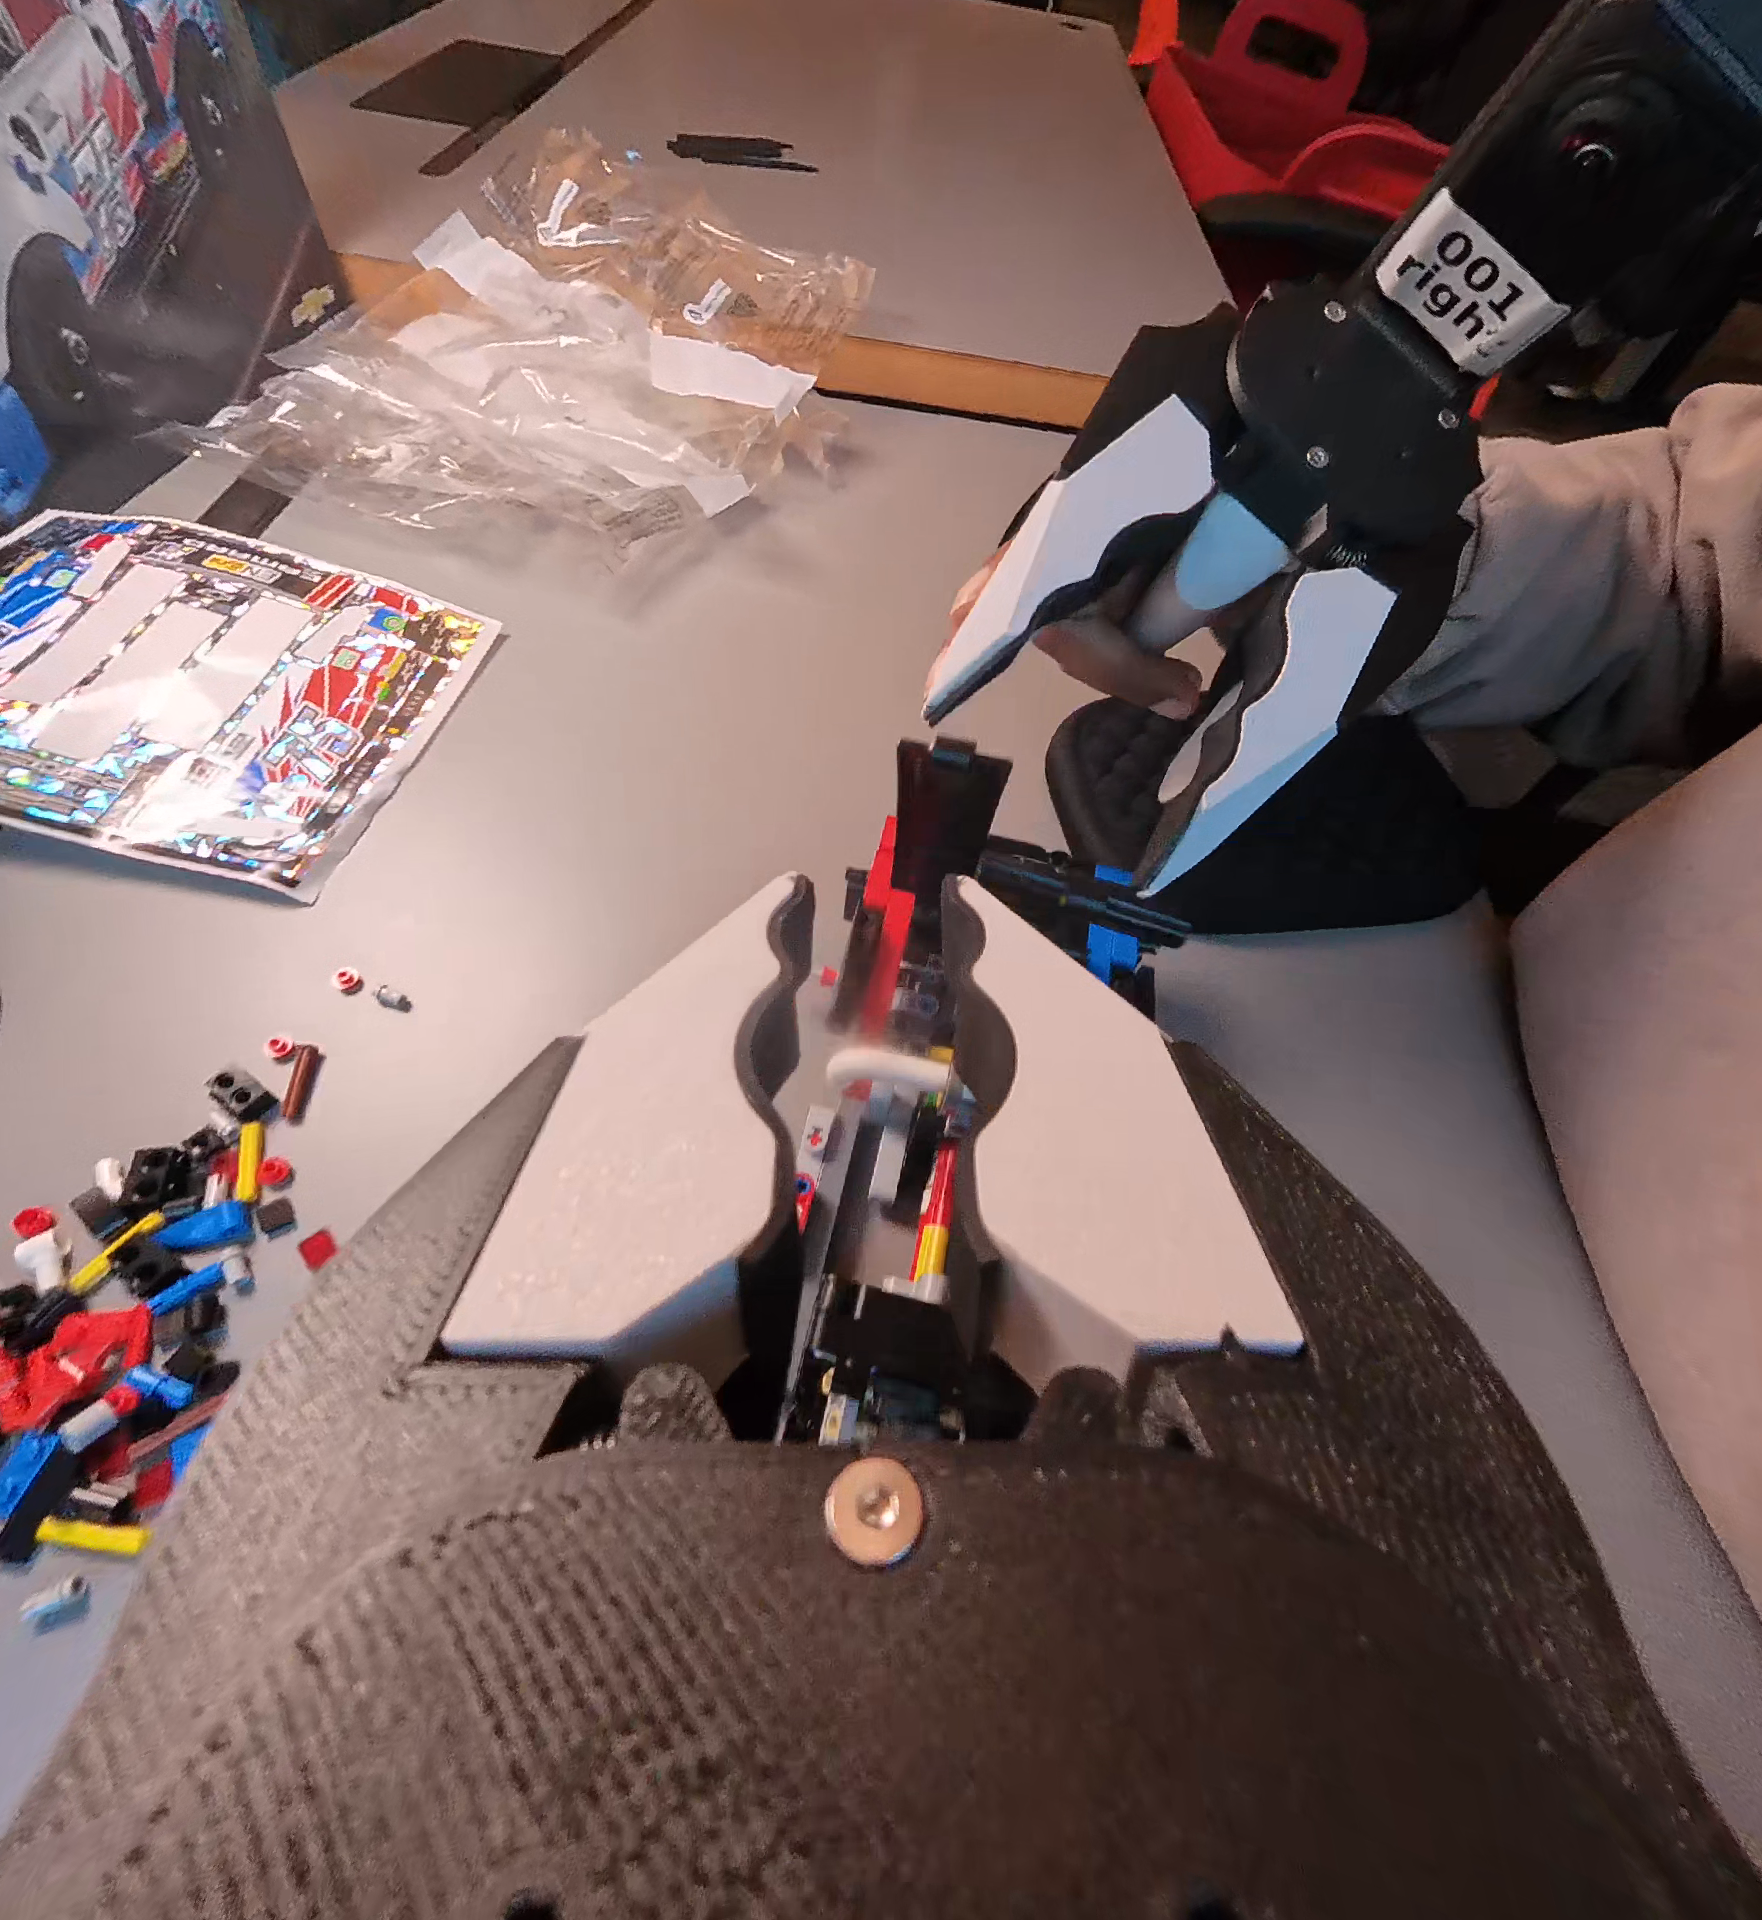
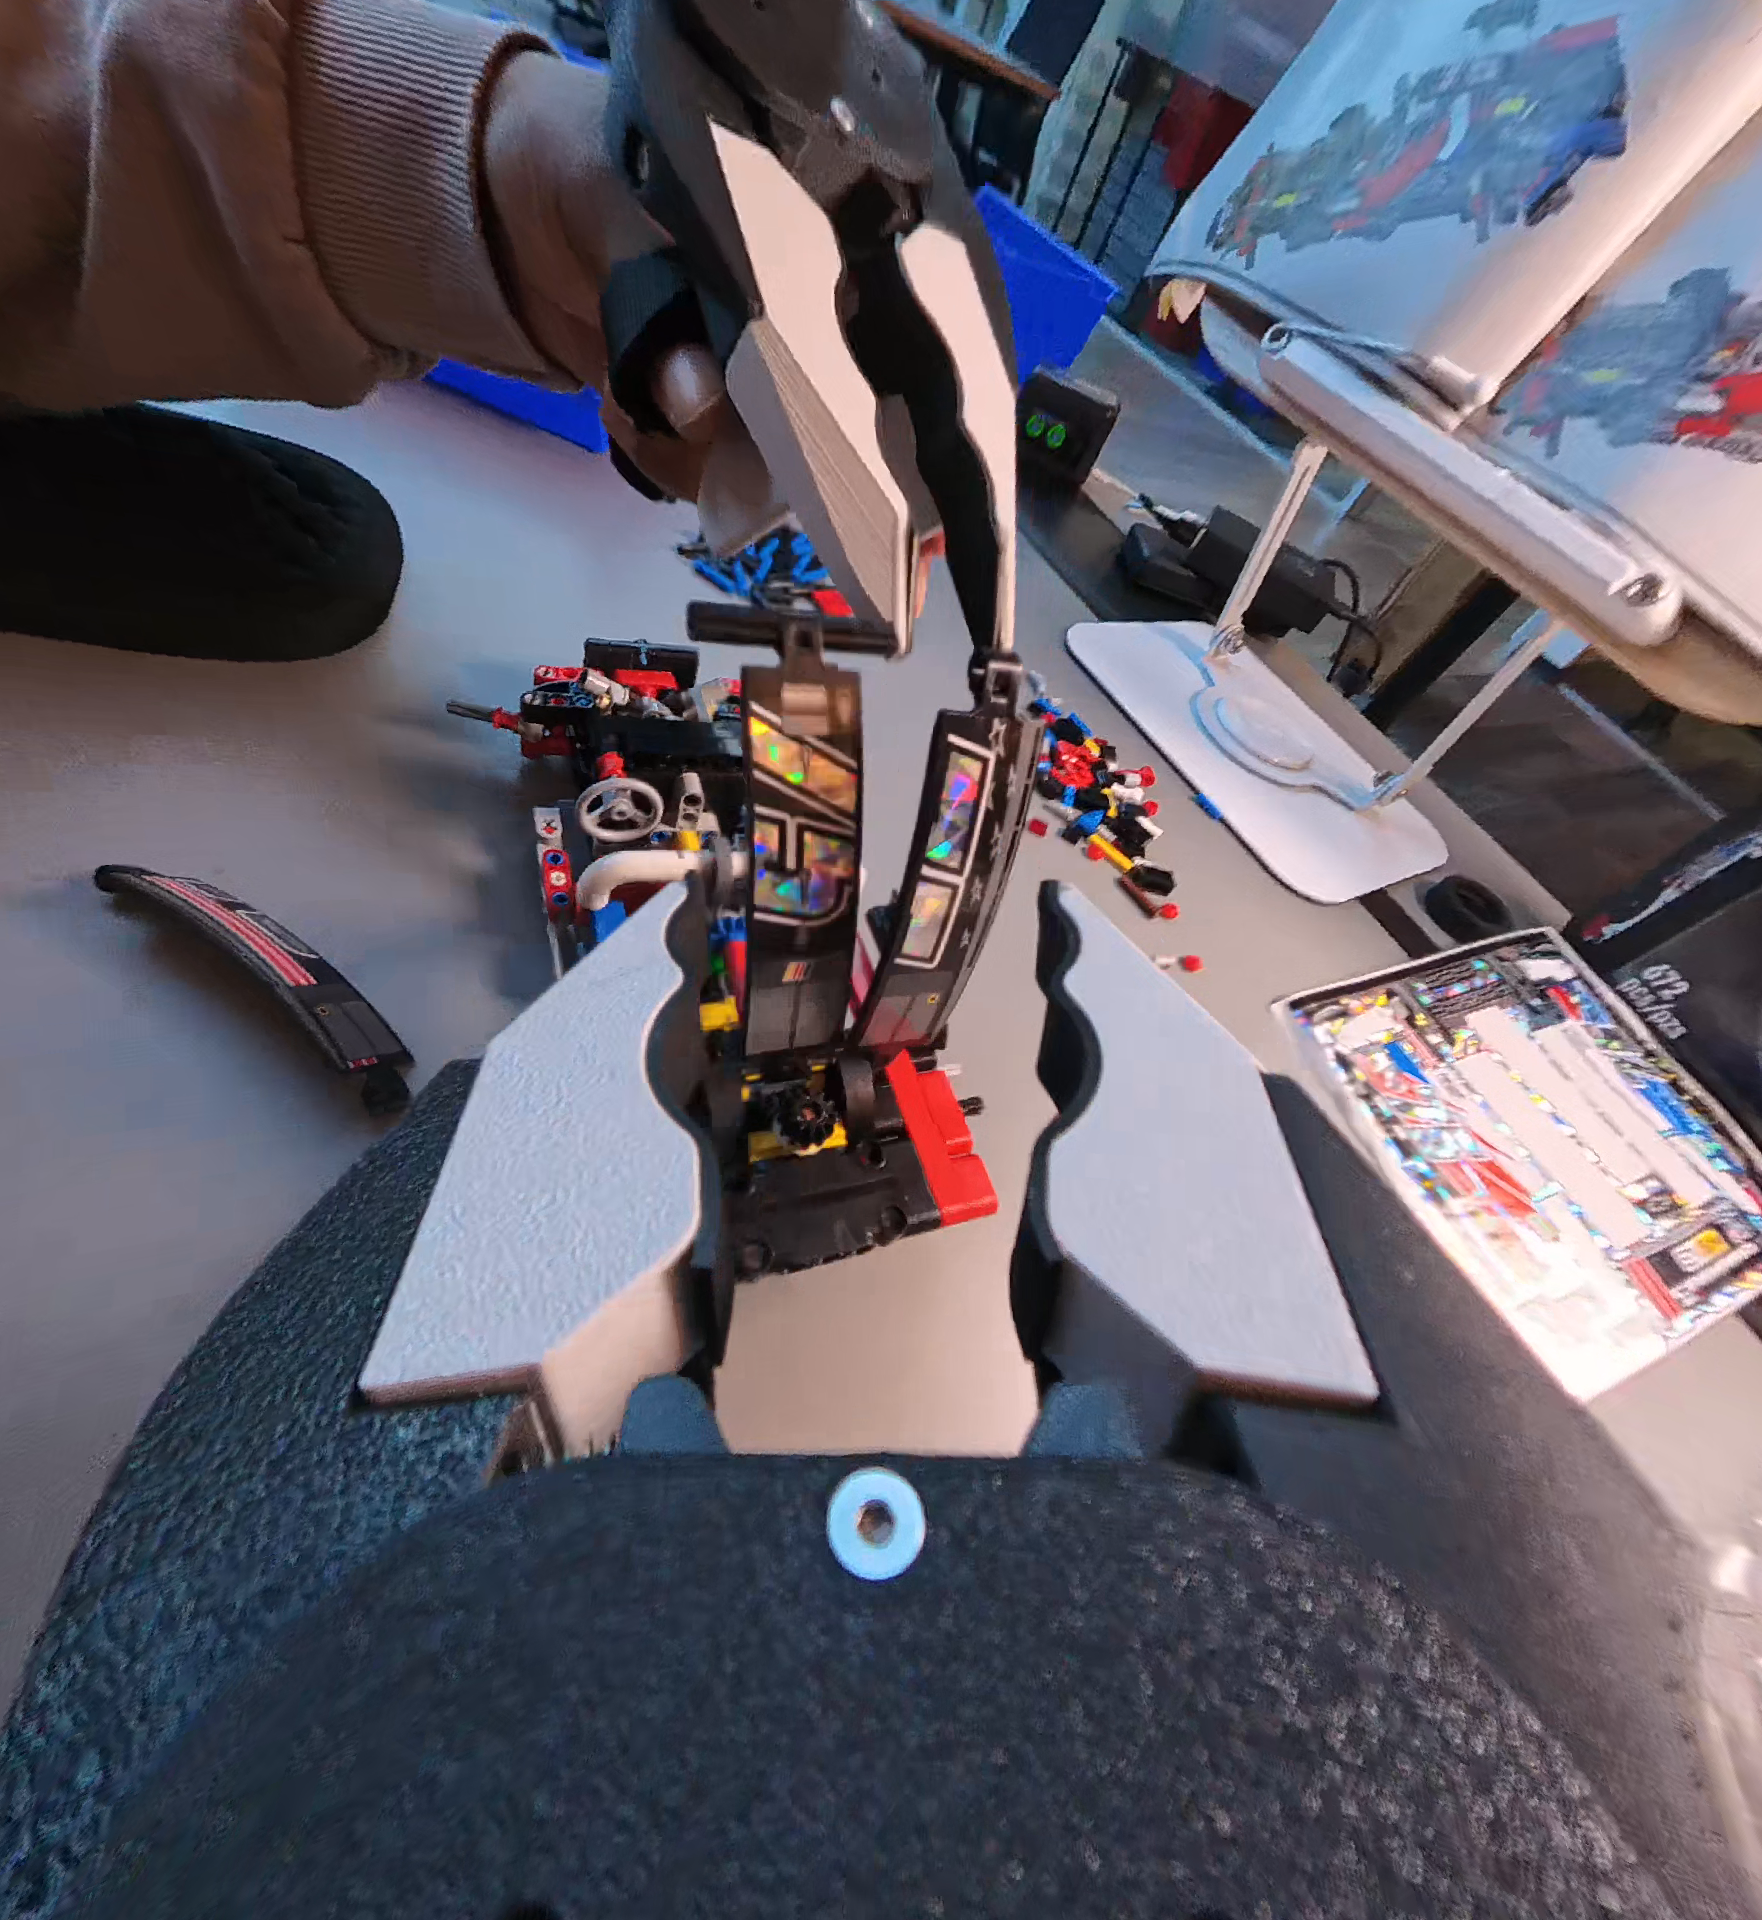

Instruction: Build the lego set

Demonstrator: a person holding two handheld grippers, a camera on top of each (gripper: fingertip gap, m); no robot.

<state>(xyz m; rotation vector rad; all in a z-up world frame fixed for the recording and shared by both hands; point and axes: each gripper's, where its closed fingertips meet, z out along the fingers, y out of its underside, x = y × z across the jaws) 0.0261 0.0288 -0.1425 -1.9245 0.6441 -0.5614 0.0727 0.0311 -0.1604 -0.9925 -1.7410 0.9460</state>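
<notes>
The partly built lego car lies on the grey table. Two black panels with shiny stickers stand up from it. My right gripper is open around these panels, with a clear gap at its right finger. My left gripper comes down from above, its tips at the panels' top clips. In the left wrist view the model shows between the fingers of my left gripper, with a gap at the left pad. The right gripper hangs open to the upper right there.
A loose pile of small lego pieces lies left of the model and also shows in the right wrist view. Also on the table are a sticker sheet, empty plastic bags, a curved black panel and a white stand. Tip to tip, the grippers are about 6 cm apart.
</notes>
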